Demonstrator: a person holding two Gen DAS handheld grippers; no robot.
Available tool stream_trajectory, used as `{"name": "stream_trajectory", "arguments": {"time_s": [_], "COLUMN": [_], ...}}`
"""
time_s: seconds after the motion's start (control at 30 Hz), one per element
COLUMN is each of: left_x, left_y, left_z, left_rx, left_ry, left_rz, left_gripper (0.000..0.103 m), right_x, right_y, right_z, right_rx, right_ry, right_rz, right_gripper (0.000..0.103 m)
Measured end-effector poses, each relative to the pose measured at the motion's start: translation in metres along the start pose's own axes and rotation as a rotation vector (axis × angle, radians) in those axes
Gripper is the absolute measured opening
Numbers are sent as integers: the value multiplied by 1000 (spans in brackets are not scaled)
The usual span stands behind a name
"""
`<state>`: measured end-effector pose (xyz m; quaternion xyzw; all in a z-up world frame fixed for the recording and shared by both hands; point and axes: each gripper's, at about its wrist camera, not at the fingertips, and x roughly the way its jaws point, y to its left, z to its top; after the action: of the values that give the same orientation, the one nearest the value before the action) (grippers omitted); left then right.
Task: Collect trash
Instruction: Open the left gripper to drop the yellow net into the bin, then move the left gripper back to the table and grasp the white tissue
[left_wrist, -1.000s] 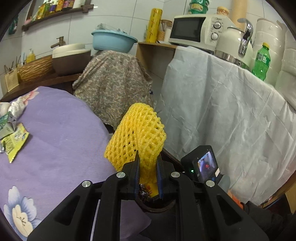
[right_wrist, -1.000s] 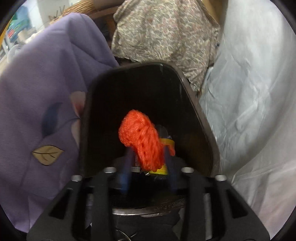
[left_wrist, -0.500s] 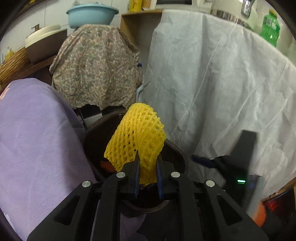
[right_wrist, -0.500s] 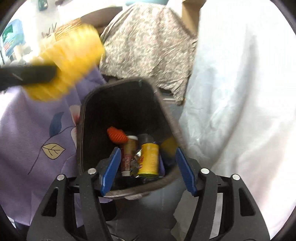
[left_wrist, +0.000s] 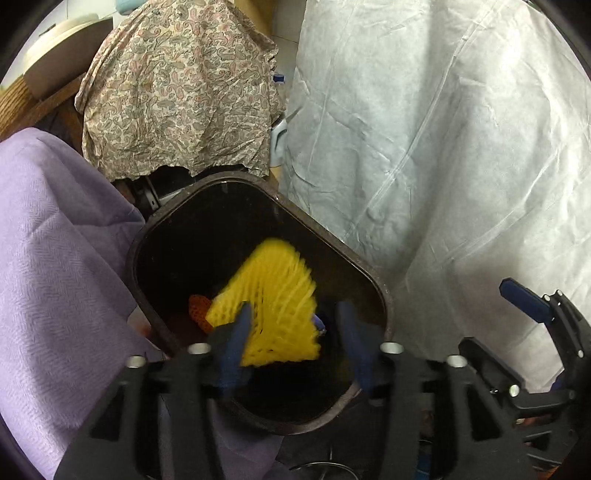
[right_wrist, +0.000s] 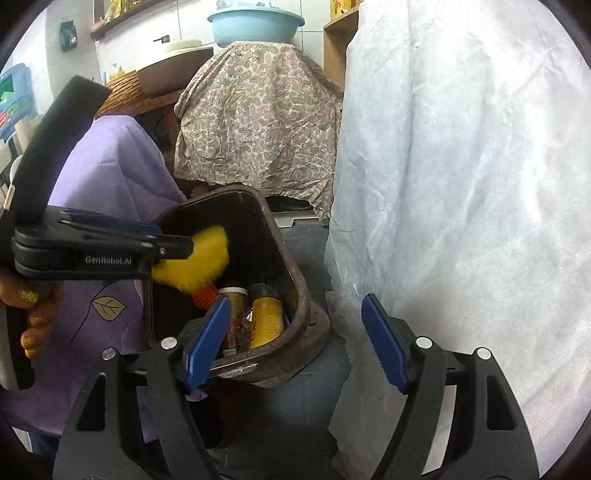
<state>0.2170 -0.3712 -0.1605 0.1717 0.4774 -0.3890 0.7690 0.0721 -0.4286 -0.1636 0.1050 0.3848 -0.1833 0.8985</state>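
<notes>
Now the drop: yellow foam net (left_wrist: 273, 306) goes into the dark bin (left_wrist: 369, 273).
Left gripper (left_wrist: 291, 332) has just been opening, jaws part-spread, the blurred net loose between them over the bin; right gripper (right_wrist: 295, 339) stands wide, empty. Next, I judge, fetch more trash.

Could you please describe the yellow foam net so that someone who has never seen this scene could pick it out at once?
Find the dark brown bin standing between the purple cloth and the white sheet. Over its open mouth, by the left gripper, is the yellow foam net, a lattice sleeve far bigger than the small orange net beside it.
</notes>
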Motion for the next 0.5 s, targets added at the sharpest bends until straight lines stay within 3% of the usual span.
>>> {"name": "stream_trajectory", "arguments": {"time_s": [0.23,0.5], "left_x": [-22,-85], "left_y": [8,17], "left_z": [5,2], "left_rx": [-33,-47], "left_ry": [-73,-240], "left_rz": [-2,40], "left_gripper": [66,75], "right_x": [-4,-17], "right_y": [5,17], "right_z": [2,15], "right_rx": [-16,-29], "right_ry": [-17,-57], "right_rz": [-8,19], "right_gripper": [73,74]}}
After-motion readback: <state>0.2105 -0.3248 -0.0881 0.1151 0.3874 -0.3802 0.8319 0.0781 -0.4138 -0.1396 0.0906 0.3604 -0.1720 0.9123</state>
